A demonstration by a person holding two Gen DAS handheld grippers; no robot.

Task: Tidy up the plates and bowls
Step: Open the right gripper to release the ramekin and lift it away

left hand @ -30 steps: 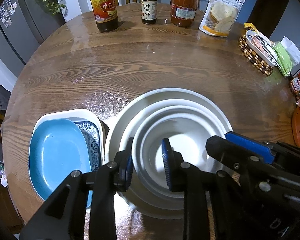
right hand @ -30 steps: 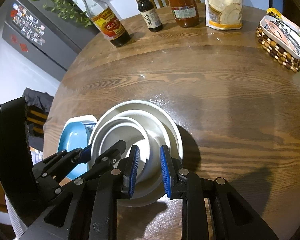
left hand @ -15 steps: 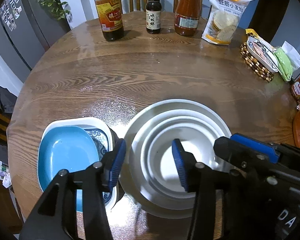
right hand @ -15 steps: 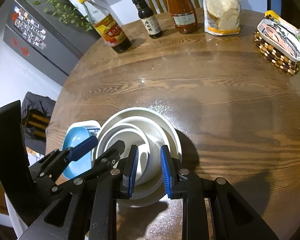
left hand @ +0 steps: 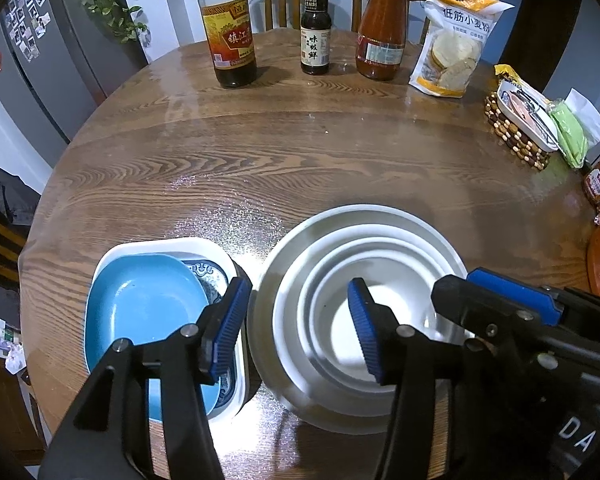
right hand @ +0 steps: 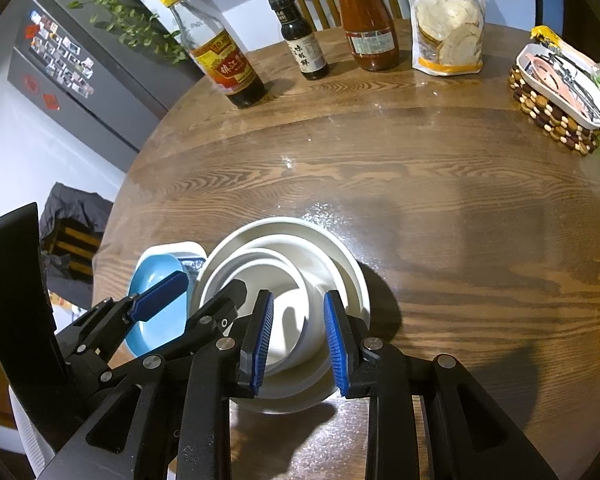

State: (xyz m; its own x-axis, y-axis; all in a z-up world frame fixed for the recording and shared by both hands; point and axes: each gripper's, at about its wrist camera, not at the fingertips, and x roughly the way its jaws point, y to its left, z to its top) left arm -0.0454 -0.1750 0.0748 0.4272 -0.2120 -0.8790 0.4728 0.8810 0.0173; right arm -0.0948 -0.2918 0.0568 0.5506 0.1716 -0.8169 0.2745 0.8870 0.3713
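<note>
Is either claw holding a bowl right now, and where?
Neither. The left claw, whose jaws have just been opening, stands open over the white bowls. The right claw is open too, gripping nothing.

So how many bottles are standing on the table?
3, in a row at the far edge: a large dark vinegar bottle on the left, a small dark sauce bottle in the middle, and a red sauce bottle on the right. None looks hidden.

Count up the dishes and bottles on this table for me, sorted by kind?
Round white dishes, nested: 3
Rectangular dishes, stacked (blue dish on a patterned one in a white one): 3
Bottles (vinegar bottle, small dark bottle, red sauce bottle): 3
Total: 9
</note>
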